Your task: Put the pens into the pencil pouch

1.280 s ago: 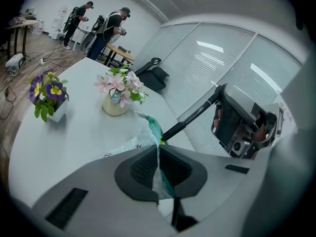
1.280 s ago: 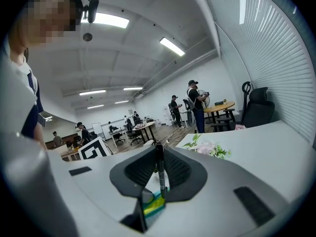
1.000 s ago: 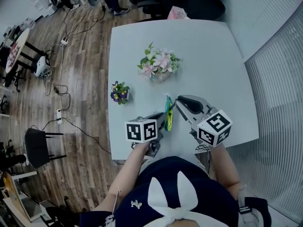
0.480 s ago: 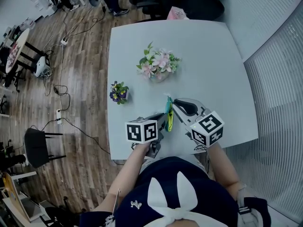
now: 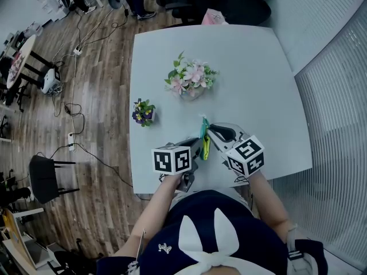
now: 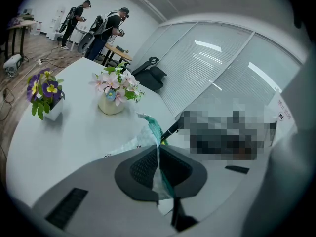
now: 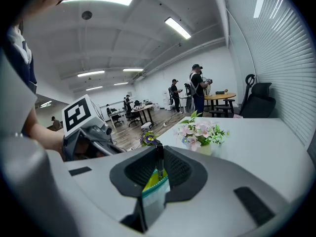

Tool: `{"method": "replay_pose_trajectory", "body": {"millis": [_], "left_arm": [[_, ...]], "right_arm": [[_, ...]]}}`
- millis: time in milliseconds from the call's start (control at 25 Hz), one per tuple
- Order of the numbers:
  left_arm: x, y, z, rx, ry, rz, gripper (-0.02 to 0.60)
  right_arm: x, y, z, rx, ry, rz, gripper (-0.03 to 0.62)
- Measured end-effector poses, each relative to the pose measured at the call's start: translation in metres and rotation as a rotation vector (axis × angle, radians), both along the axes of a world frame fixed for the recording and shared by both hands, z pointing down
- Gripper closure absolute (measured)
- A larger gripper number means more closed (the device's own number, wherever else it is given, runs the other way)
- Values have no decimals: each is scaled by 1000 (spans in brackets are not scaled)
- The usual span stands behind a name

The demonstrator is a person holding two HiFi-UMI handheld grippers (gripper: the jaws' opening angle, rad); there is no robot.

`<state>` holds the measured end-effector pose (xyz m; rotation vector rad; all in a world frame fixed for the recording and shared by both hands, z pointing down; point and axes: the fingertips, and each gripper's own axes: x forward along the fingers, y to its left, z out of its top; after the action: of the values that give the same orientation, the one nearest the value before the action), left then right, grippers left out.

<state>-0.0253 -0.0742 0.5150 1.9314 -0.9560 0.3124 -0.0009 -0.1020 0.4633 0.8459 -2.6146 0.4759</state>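
At the near edge of a white table (image 5: 252, 67), a person in a dark top works two hand-held grippers over a pencil pouch (image 5: 203, 141). The left gripper (image 6: 158, 154), reaching in from 8 o'clock of the pouch, has its jaws pinched tight on the pouch's thin teal-edged rim and holds that rim up off the table. The right gripper (image 5: 213, 129), coming in from 4 o'clock, has its jaws a little apart, gripping a black pen (image 7: 159, 154). The pen stands upright between the pads, its lower end in the yellow-green mouth of the pouch. Seen from the left gripper view, the pen slants in from 2 o'clock and meets the raised rim. Farther out, a small pot of purple pansies (image 5: 142, 112) stands at 10 o'clock of the pouch, near the table's left edge. A vase of pink flowers (image 5: 192, 79) stands at 12 o'clock, toward the middle of the table. Beyond the table, people (image 7: 197, 90) stand on a wooden floor among desks and chairs.
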Motion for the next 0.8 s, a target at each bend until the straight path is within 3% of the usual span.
{"method": "replay_pose_trajectory", "body": {"millis": [400,800], "left_arm": [[0,3,0,-4,-4,0,551],[-2,1,1,-6,-10,-2,551]], "right_arm": [[-3,5,29,-37,79,-29,539],[-1,4,37,-60,89,-23,537]]}}
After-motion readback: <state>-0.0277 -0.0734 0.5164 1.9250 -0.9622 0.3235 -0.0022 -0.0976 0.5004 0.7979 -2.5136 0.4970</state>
